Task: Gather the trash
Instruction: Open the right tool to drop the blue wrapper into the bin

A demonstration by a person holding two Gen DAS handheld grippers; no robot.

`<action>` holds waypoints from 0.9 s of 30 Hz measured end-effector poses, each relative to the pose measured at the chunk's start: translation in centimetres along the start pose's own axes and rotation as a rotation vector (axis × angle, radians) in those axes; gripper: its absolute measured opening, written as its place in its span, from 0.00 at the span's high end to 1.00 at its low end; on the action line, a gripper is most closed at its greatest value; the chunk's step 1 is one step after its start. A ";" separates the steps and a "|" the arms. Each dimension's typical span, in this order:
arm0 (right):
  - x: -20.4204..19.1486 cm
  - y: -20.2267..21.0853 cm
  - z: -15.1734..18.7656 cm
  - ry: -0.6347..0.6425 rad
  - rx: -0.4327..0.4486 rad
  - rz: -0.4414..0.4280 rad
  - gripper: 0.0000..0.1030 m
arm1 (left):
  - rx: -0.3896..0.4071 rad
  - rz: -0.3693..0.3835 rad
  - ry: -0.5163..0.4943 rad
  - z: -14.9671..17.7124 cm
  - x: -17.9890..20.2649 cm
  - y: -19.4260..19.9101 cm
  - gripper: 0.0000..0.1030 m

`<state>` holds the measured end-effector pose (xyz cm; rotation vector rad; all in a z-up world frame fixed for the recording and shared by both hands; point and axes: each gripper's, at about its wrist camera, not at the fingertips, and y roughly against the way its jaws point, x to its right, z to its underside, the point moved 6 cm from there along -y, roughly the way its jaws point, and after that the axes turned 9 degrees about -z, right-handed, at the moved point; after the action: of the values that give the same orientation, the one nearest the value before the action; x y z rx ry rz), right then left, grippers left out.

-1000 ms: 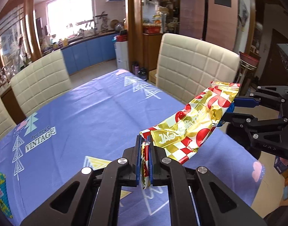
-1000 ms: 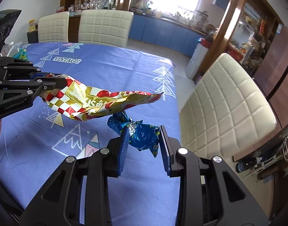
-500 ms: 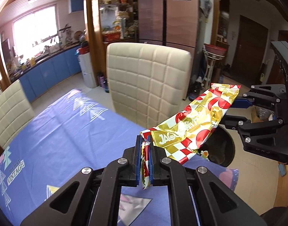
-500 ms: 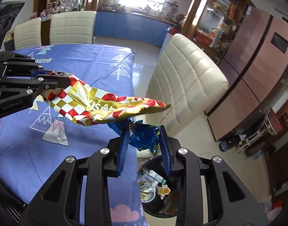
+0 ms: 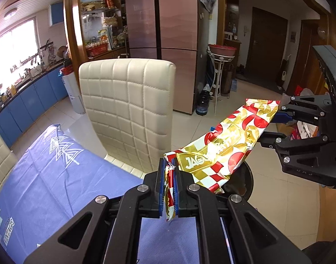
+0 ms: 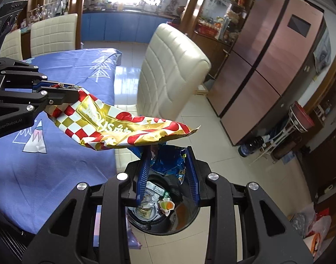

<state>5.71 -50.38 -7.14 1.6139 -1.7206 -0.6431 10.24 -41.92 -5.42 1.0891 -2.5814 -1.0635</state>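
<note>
My left gripper (image 5: 169,165) is shut on the end of a gold, red and white checked snack wrapper (image 5: 225,145), which sticks out to the right in the air. In the right wrist view the same wrapper (image 6: 124,129) hangs from the left gripper (image 6: 76,93). My right gripper (image 6: 168,154) is shut on a crumpled blue foil wrapper (image 6: 168,162), held directly above an open black trash bin (image 6: 185,222) on the floor with rubbish inside. In the left wrist view the right gripper (image 5: 275,125) sits at the right, and the bin (image 5: 244,182) shows partly behind the gold wrapper.
A table with a blue cloth (image 5: 58,176) lies at the left; its edge is beside the bin (image 6: 91,154). A cream padded chair (image 5: 128,110) stands at the table's end, close behind the bin. A fridge (image 6: 266,77), a metal stand (image 6: 297,121) and plastic bags (image 6: 313,226) are further off.
Both grippers have swung right off the table toward the floor, carrying their wrappers. The bin has come fully under the right gripper.
</note>
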 end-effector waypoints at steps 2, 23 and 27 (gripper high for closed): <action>1.0 0.0 0.3 -0.017 -0.002 0.011 0.67 | -0.001 0.012 -0.012 -0.4 0.8 -0.3 0.94; 7.2 -0.6 0.9 -0.093 -0.009 0.068 0.66 | 0.005 0.042 -0.056 -4.1 4.0 -3.2 0.94; 7.7 -1.1 1.1 -0.101 -0.016 0.067 0.64 | 0.001 0.041 -0.060 -4.3 4.2 -3.9 0.94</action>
<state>5.61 -58.21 -7.56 1.5284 -1.8298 -0.7151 11.08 -49.04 -5.32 1.0157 -2.6379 -1.1021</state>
